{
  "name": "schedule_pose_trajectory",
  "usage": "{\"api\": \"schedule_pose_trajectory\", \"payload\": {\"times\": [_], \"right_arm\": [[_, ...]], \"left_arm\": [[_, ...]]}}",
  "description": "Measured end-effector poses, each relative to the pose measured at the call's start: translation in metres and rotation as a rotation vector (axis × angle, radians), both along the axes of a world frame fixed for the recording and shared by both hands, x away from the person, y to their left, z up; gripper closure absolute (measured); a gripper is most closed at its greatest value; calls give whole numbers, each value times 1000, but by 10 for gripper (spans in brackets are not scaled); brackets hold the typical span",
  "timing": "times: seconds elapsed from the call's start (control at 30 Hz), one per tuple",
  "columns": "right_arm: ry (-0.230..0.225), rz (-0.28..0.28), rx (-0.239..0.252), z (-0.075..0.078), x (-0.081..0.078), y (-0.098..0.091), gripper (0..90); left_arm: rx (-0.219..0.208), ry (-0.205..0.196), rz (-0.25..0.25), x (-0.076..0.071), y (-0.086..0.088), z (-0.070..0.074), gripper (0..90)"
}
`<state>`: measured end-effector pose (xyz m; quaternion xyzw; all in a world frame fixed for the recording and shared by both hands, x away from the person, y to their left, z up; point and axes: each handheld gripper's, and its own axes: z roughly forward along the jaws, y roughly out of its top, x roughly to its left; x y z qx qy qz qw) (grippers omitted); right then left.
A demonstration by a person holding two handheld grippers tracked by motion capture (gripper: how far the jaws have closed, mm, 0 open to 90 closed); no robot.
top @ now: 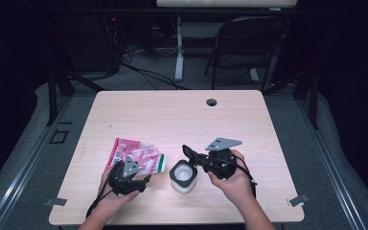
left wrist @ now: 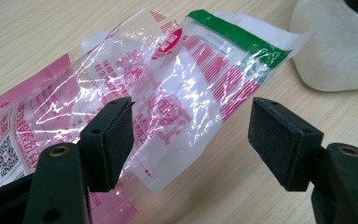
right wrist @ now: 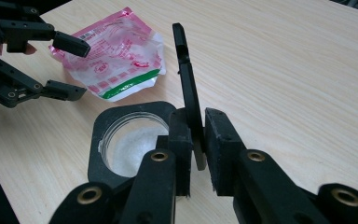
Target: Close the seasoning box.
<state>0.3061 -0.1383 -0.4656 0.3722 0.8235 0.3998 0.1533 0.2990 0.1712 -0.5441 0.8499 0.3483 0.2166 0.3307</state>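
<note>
A crumpled pink and clear plastic bag (top: pixel 139 155) (left wrist: pixel 177 93) (right wrist: pixel 116 60) with a green strip lies flat on the wooden table (top: pixel 172 115), left of centre. My left gripper (top: pixel 144 183) (left wrist: pixel 191 140) (right wrist: pixel 77 70) hovers open at the bag's near edge, one pad over the film and nothing pinched. Right of the bag stands a white container (top: pixel 184 176) (left wrist: pixel 335 51) with a black collar (right wrist: pixel 102 126) and white powder inside its round mouth. Its thin black lid flap (top: pixel 188 152) (right wrist: pixel 184 79) stands upright, and my right gripper (top: pixel 199 160) (right wrist: pixel 196 154) is shut on the flap's lower end.
A round cable hole (top: pixel 212 102) sits near the table's far edge. A black folding chair (top: pixel 249 43) and a desk leg with cables stand on the floor beyond. Bare wood stretches across the far half and right side of the table.
</note>
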Motion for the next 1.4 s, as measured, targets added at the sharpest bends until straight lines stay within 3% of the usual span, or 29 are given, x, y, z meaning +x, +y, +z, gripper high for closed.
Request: {"api": "schedule_pose_trajectory", "payload": {"times": [0.47, 0.73, 1.4], "right_arm": [[-26, 18, -5, -2, -7, 10, 781], [-30, 19, -4, -2, -10, 13, 769], [-46, 42, 6, -5, -14, 20, 711]], "left_arm": [[-59, 4, -30, -3, -8, 13, 336], [-109, 11, -21, -5, -8, 21, 422], [-155, 3, -71, -10, -16, 29, 560]]}}
